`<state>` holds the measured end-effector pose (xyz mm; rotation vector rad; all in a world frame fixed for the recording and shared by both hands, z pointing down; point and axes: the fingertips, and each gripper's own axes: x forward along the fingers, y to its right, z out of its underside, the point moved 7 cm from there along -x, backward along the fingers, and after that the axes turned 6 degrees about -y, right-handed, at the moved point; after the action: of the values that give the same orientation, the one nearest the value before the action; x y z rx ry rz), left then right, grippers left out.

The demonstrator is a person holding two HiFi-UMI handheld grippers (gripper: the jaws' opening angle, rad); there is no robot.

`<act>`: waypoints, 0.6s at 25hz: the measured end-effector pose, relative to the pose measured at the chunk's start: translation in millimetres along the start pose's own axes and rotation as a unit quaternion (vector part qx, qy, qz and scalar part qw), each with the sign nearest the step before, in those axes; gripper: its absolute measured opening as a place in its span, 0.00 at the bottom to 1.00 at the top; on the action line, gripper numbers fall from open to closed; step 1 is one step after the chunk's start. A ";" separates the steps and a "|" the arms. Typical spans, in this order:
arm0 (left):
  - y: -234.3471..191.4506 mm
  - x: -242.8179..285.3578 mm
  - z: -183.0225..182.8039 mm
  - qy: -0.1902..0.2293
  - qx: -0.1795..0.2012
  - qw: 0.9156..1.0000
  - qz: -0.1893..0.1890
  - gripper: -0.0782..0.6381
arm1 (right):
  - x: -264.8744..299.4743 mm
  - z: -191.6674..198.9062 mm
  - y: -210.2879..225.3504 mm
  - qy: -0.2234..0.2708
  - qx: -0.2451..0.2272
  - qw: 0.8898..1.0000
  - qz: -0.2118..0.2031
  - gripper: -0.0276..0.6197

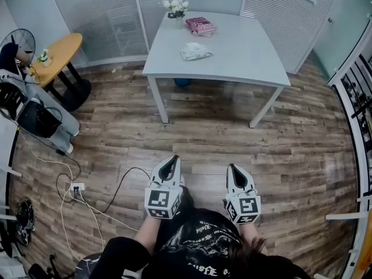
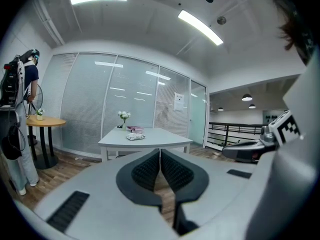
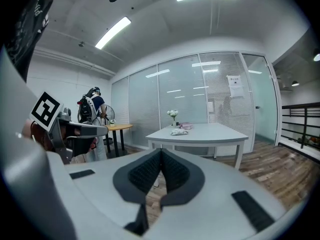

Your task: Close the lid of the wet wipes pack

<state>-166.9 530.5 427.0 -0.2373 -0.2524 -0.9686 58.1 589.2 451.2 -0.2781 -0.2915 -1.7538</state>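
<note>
The wet wipes pack [image 1: 196,51] is a white crumpled pouch lying near the middle of a white table [image 1: 244,63] across the room; whether its lid is up cannot be made out from here. It shows small in the left gripper view [image 2: 135,137] and in the right gripper view [image 3: 179,132]. My left gripper [image 1: 173,158] and right gripper [image 1: 231,167] are held side by side over the wooden floor, well short of the table, pointing towards it. Both are shut with nothing between the pads [image 2: 160,151] [image 3: 160,151].
A pink box [image 1: 200,25] and a small vase of white flowers [image 1: 176,6] stand at the table's far side. A round wooden table [image 1: 58,54], a fan [image 1: 17,42] and a standing person [image 2: 22,124] are at the left. Cables and a power strip [image 1: 77,186] lie on the floor. A railing [image 1: 354,97] runs along the right.
</note>
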 end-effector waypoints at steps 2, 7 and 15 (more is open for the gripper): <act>-3.7 9.3 1.1 0.000 0.000 1.000 0.005 0.12 | 9.3 0.2 2.5 -0.006 0.003 1.000 0.000 0.04; -25.7 37.0 -3.5 -0.012 0.000 1.000 0.021 0.12 | 43.4 -7.7 1.5 -0.023 0.003 1.000 -0.006 0.04; -75.2 81.8 -18.7 -0.021 0.007 0.999 0.045 0.12 | 114.3 -30.1 -5.4 -0.041 0.002 0.999 -0.004 0.04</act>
<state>-183.4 420.0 441.5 -0.2550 -0.2851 -0.8729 29.4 475.0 461.8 -0.3465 -0.3564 -1.7518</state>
